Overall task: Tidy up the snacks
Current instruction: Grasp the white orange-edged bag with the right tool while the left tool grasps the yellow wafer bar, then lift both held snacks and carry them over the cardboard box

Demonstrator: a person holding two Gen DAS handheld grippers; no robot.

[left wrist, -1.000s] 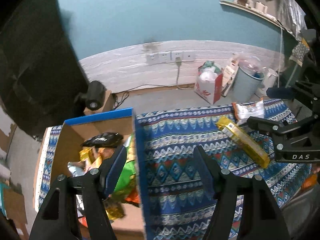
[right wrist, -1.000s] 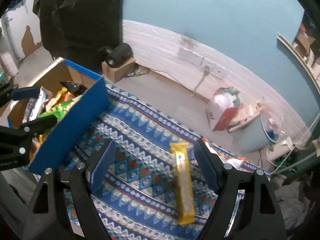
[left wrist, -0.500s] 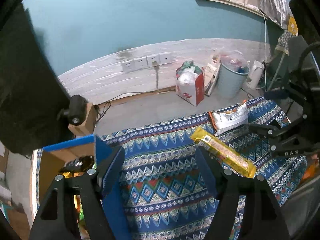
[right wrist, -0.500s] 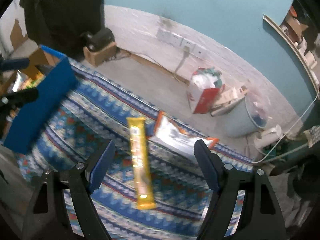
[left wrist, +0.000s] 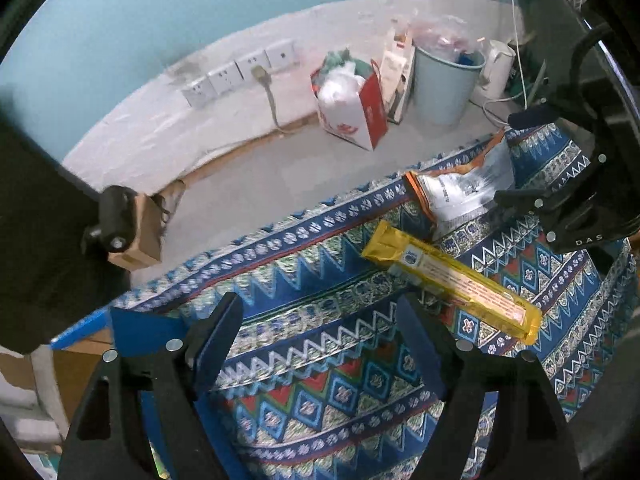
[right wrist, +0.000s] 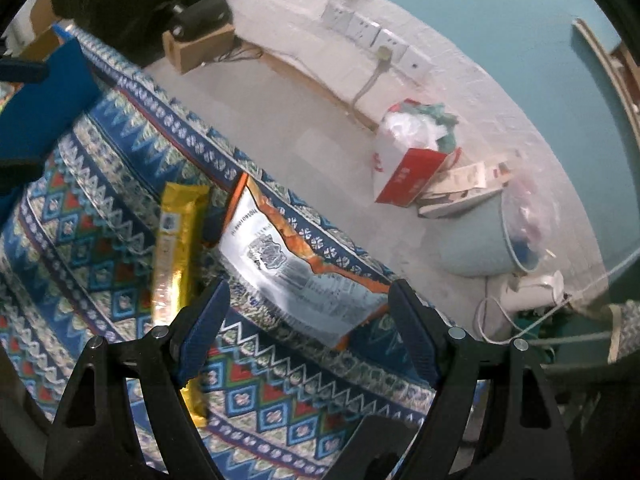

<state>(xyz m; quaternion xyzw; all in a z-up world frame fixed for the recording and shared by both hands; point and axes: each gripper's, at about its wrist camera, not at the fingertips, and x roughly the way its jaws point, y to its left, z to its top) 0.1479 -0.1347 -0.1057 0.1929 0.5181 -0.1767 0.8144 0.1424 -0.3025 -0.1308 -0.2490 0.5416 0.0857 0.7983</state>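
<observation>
Both tools gape empty: the right tool (right wrist: pixel 308 320) above the bag (right wrist: pixel 288 264), the left tool (left wrist: pixel 320 328), just widened, beside the bar (left wrist: pixel 452 280).

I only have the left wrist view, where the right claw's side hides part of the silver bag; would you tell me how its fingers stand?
Observer: The right claw is wide open. The silver bag shows between its fingers, untouched.
Operator: How does the bag's hidden end lie?
Observer: Flat on the patterned cloth, its orange-edged corner near the picture-right finger.
Operator: And the yellow bar?
Observer: The yellow bar runs behind the picture-left finger, not gripped.
</observation>
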